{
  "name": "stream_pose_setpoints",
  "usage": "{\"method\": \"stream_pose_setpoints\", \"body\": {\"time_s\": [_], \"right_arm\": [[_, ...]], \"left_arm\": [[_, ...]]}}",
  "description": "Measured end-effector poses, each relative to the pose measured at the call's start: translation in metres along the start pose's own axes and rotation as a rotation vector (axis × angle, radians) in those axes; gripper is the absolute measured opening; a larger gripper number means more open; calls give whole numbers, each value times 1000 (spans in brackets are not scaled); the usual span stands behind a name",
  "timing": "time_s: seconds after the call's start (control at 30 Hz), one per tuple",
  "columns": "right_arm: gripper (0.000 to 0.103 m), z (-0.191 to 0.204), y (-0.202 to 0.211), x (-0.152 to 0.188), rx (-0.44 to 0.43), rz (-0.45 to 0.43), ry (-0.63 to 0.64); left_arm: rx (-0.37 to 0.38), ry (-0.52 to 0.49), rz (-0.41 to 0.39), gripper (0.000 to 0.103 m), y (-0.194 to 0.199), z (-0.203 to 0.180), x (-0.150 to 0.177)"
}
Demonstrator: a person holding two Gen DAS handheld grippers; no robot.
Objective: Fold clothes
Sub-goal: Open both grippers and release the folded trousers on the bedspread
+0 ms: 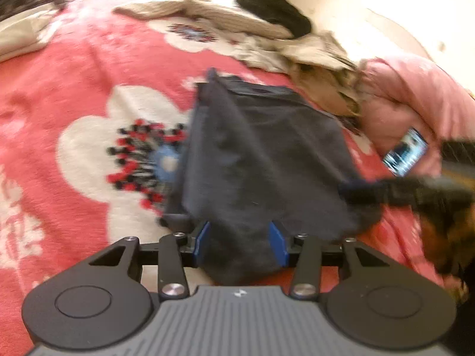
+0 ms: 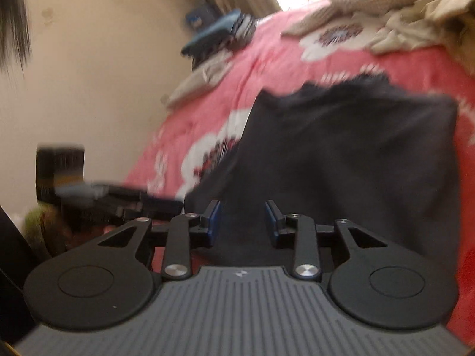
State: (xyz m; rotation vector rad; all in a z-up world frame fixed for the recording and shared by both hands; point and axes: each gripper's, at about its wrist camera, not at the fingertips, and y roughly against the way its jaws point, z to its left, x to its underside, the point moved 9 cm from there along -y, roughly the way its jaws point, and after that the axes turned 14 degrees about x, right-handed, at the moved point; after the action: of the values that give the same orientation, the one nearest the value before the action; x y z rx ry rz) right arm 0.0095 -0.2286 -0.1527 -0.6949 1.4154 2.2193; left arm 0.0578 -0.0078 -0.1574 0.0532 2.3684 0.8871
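step: mid-fold, dark navy cloth garment (image 1: 261, 148) on bed | L claw (image 1: 242, 244) & R claw (image 2: 242, 222) part-open, cloth between pads, grip can't tell | next: carry hem to 12 o'clock

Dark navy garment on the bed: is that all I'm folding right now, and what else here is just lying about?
In the job:
dark navy garment
left gripper
right gripper

Lying about:
beige knit sweater
black garment
pink jacket
phone
floral red blanket
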Motion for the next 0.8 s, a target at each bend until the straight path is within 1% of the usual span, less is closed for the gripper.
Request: {"method": "stream_pose_setpoints", "body": {"time_s": [0.03, 0.07, 0.1, 0.13, 0.2, 0.23, 0.27, 0.3, 0.4, 0.57, 0.63, 0.7, 0.8], "right_arm": [[32, 10, -5, 5, 6, 12, 50], [35, 21, -11, 9, 20, 20, 112], [40, 31, -17, 12, 34, 26, 173], [42, 42, -21, 14, 44, 23, 225], [46, 62, -29, 18, 31, 11, 301], [47, 74, -31, 21, 22, 4, 364], [50, 85, -35, 25, 29, -11, 443], [53, 94, -40, 30, 46, -27, 526], [53, 117, -53, 46, 98, -69, 764], [51, 123, -69, 64, 201, -75, 1009], [51, 118, -68, 65, 240, -61, 1033], [49, 109, -68, 65, 264, -40, 1016], [47, 102, -70, 67, 303, -37, 1010]], "left_arm": [[-10, 29, -10, 45, 3, 7, -2], [-13, 60, -19, 45, 6, 14, -4], [-12, 89, -24, 45, 9, 20, -5], [-10, 117, -27, 45, 11, 26, -6], [-8, 175, -39, 45, 14, 38, -7], [-4, 199, -44, 45, 15, 42, -8], [0, 220, -51, 45, 16, 46, -8], [4, 231, -57, 45, 17, 48, -9], [18, 242, -67, 45, 18, 51, -10], [45, 230, -71, 45, 20, 49, -10], [53, 222, -76, 45, 21, 48, -11], [60, 214, -81, 45, 22, 47, -11], [66, 202, -85, 45, 23, 45, -13]]}}
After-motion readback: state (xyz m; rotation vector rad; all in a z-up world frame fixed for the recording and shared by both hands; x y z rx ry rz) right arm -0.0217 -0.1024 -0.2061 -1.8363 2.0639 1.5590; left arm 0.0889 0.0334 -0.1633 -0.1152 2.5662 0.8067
